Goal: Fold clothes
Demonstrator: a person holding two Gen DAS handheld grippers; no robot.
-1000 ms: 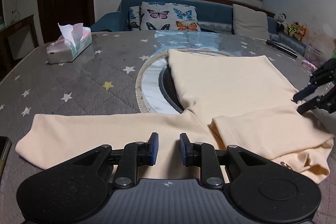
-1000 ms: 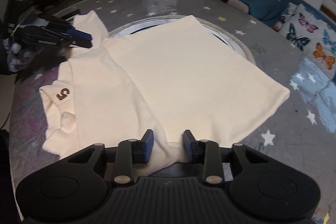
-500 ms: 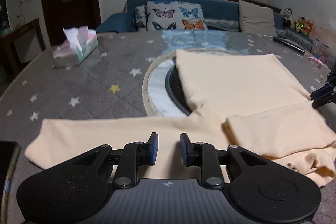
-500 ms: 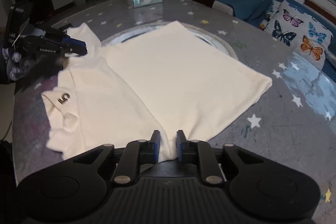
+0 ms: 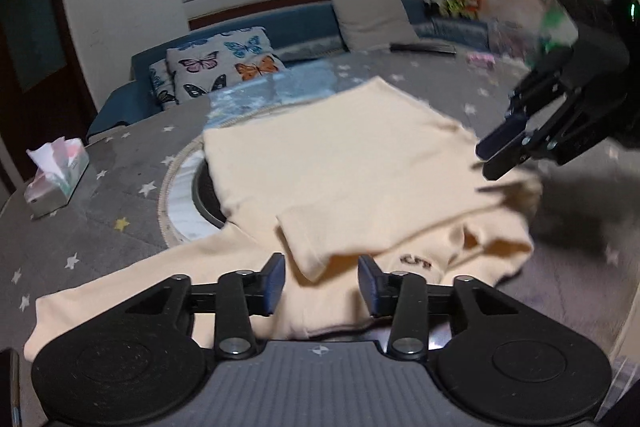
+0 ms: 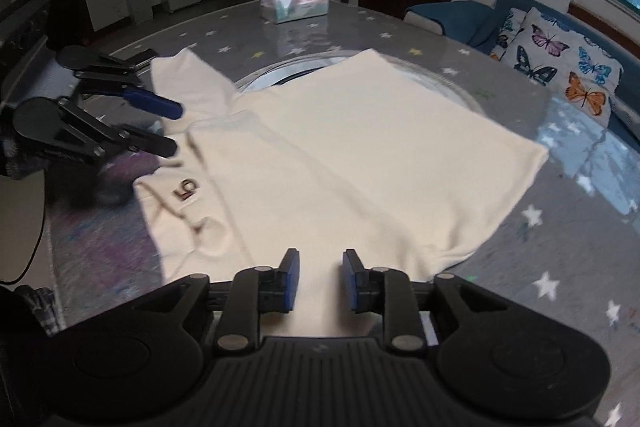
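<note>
Shirt (image 6: 360,147) lies cream and part-folded mid-tabletop (image 6: 560,235); tissue box (image 6: 295,4) sits by the far edge. Left claw (image 5: 320,277) and right claw (image 6: 319,277) both spread, gripping nothing.

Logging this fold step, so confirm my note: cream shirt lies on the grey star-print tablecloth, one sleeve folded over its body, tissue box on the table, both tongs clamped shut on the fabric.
One error: both tongs are open. The left wrist view shows the left tongs spread above the cream shirt; the right wrist view shows the right tongs likewise. The rest stands.
</note>
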